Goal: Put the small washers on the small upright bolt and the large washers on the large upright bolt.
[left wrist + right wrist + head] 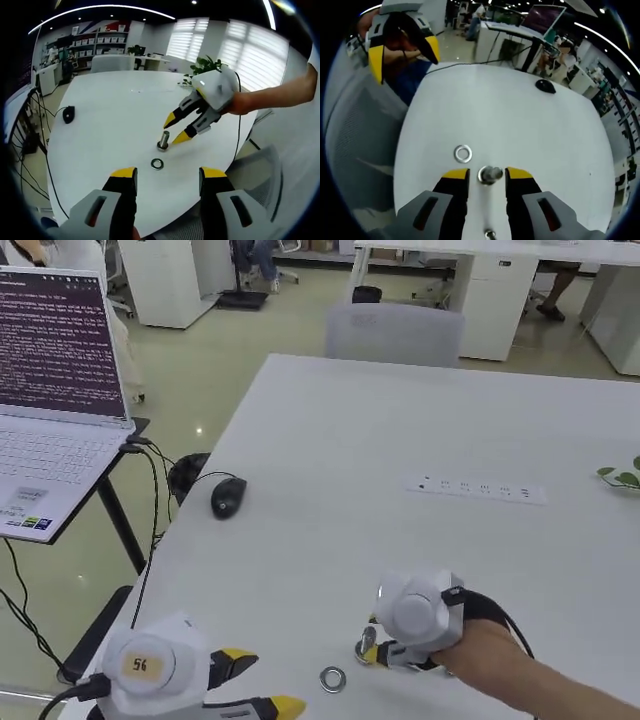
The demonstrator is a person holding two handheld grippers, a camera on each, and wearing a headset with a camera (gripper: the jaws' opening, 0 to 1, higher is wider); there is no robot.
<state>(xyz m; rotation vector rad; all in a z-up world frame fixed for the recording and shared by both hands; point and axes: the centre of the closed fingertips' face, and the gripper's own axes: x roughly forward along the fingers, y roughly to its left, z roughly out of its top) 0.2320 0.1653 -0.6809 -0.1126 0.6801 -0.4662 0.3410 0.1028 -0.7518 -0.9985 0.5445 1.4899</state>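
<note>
A steel upright bolt [366,645] [163,140] [490,175] stands near the table's front edge. One flat washer [333,678] [157,163] [463,153] lies on the white table beside it. My right gripper [385,650] [176,129] [487,174] is open, its yellow-tipped jaws standing either side of the bolt's top with small gaps. My left gripper [262,682] [169,173] [402,57] is open and holds nothing; it hovers a little way back from the washer at the table's near corner. A small metal piece [490,233] shows between the right jaws' bases; I cannot tell what it is.
A black mouse [228,497] [68,114] [545,86] and its cable lie at the table's left side. A white power strip [475,489] lies mid-table. A laptop [50,390] sits on a stand to the left, a grey chair [395,335] at the far edge.
</note>
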